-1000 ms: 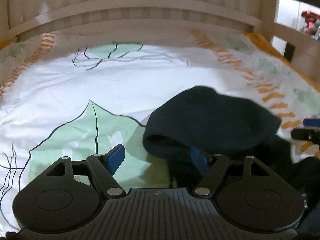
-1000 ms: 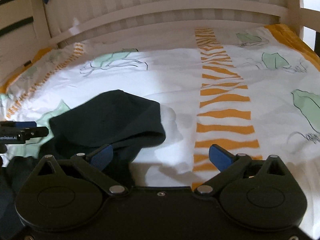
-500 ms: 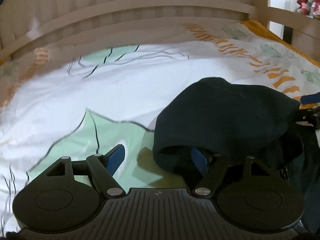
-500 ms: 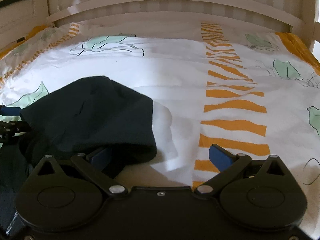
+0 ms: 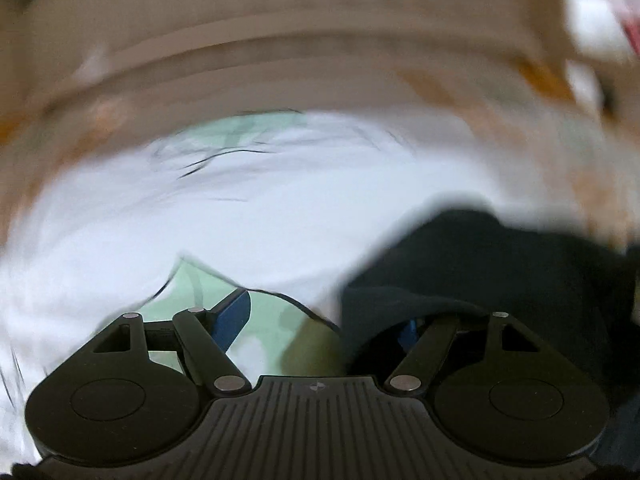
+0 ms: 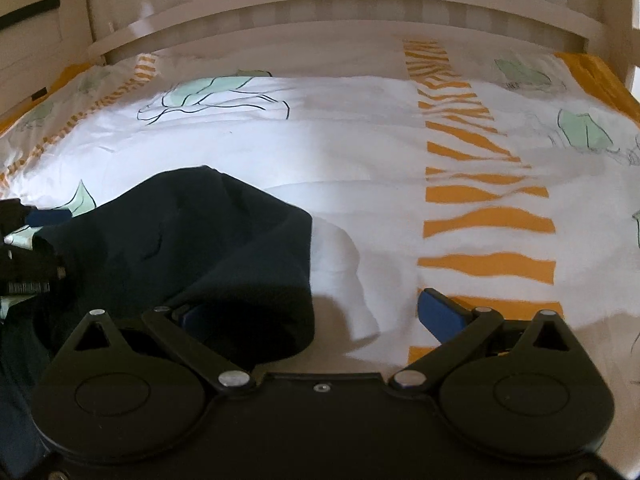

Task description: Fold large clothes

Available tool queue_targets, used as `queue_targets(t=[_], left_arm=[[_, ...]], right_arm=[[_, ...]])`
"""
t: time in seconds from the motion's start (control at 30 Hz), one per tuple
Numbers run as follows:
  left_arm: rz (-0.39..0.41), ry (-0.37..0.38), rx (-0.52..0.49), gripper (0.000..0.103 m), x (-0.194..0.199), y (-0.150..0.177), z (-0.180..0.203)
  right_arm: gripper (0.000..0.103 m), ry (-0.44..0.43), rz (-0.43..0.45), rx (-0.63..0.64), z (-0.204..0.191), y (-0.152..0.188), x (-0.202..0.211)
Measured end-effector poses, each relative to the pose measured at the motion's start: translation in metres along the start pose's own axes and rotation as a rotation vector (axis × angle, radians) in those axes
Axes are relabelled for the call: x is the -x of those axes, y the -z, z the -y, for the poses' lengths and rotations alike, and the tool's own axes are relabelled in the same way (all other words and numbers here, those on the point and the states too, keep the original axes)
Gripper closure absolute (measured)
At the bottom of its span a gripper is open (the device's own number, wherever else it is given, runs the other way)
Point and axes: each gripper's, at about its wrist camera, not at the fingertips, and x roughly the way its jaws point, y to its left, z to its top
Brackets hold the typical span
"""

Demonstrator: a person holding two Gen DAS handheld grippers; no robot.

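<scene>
A dark navy garment point(image 6: 180, 240) lies bunched on the bed, at the lower left of the right wrist view and at the lower right of the blurred left wrist view point(image 5: 500, 272). My left gripper point(image 5: 320, 316) is open; its right finger is under the garment's folded edge, its left fingertip point(image 5: 232, 314) over the sheet. My right gripper point(image 6: 312, 312) is open; its left finger is tucked under the cloth, its right fingertip point(image 6: 438, 310) over the sheet. The left gripper shows at the left edge of the right wrist view point(image 6: 24, 248).
The bed has a white duvet point(image 6: 360, 152) with green leaves and orange stripes point(image 6: 480, 220). A pale wooden headboard point(image 6: 340, 12) runs along the far side. More dark cloth hangs at the near left point(image 6: 20, 360).
Both grippers have moved forward and sideways over the bed with the garment edge draped over their inner fingers. The left wrist view has become motion-blurred. The garment fold has shifted.
</scene>
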Motion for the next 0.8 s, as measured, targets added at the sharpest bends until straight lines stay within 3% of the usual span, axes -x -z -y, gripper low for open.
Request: queue_targets(t=[0.07,0.1,0.33,0.53,0.63,0.8], left_arm=[[0.002,0.010,0.149,0.031,0.002,-0.001,-0.028],[-0.015,0.010,0.170,0.030,0.001,0.000,-0.038],[-0.079,0.002,0.085,0.030,-0.005,0.015,-0.044],[-0.114,0.001,0.025,0.028,-0.013,0.025,-0.043],[-0.128,0.002,-0.006,0.028,-0.010,0.022,-0.040],[-0.153,0.068,-0.147,0.028,0.013,0.013,-0.034]], right_arm=[[0.001,-0.003,0.031,0.030,-0.005,-0.005,0.006],[0.001,-0.011,0.050,0.045,-0.008,-0.007,0.009],[0.001,-0.039,0.081,0.076,-0.018,-0.017,0.009],[0.001,0.024,-0.052,-0.038,0.030,0.000,-0.015],[0.002,-0.068,-0.044,-0.190,0.061,0.010,-0.010],[0.002,-0.147,-0.058,-0.169,0.062,0.008,0.006]])
